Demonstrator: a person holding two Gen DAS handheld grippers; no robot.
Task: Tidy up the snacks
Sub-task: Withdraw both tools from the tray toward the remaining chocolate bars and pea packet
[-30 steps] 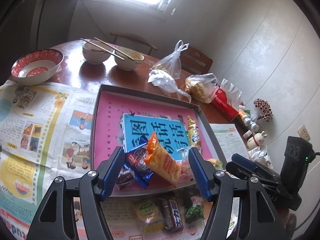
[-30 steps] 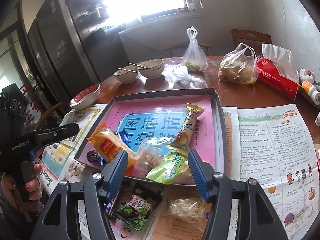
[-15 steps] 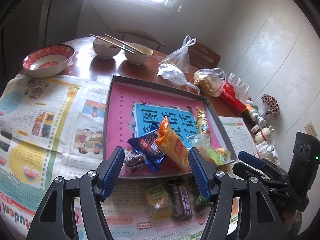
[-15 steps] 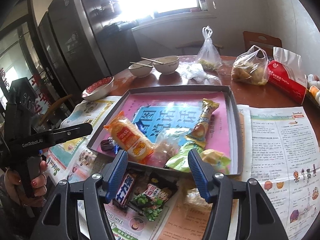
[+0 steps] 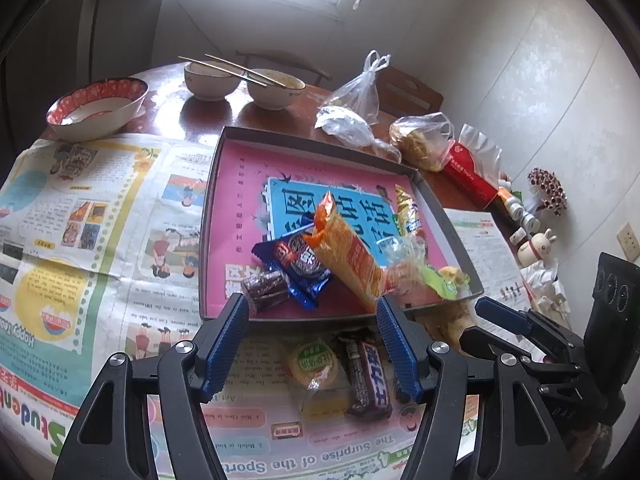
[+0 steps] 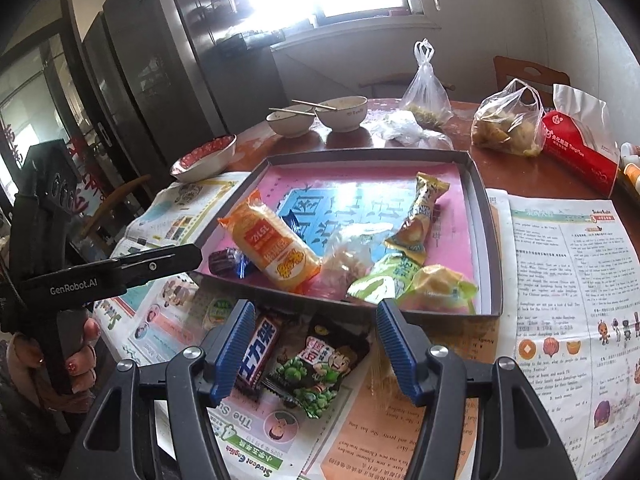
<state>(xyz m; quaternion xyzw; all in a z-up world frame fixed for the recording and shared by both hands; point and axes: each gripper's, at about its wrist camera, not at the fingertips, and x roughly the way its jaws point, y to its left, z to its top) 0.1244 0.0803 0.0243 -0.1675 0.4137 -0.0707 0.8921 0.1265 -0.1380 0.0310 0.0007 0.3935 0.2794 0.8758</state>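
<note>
A grey tray with a pink lining holds several snacks: an orange pack, a blue cookie pack, a dark candy, a yellow bar and green-yellow packs. On the newspaper in front of the tray lie a round green-label cake, a dark chocolate bar and a green pea pack. My left gripper is open above the near tray edge. My right gripper is open over the loose snacks. Neither holds anything.
Newspaper covers the near table. Behind the tray stand a red-rimmed bowl, two bowls with chopsticks, plastic bags and a red tissue pack. Small bottles and figurines line the right wall.
Both grippers have drawn back toward the near table edge and dipped, so the loose snacks in front of the tray show more fully. Both jaws stayed open and empty.
</note>
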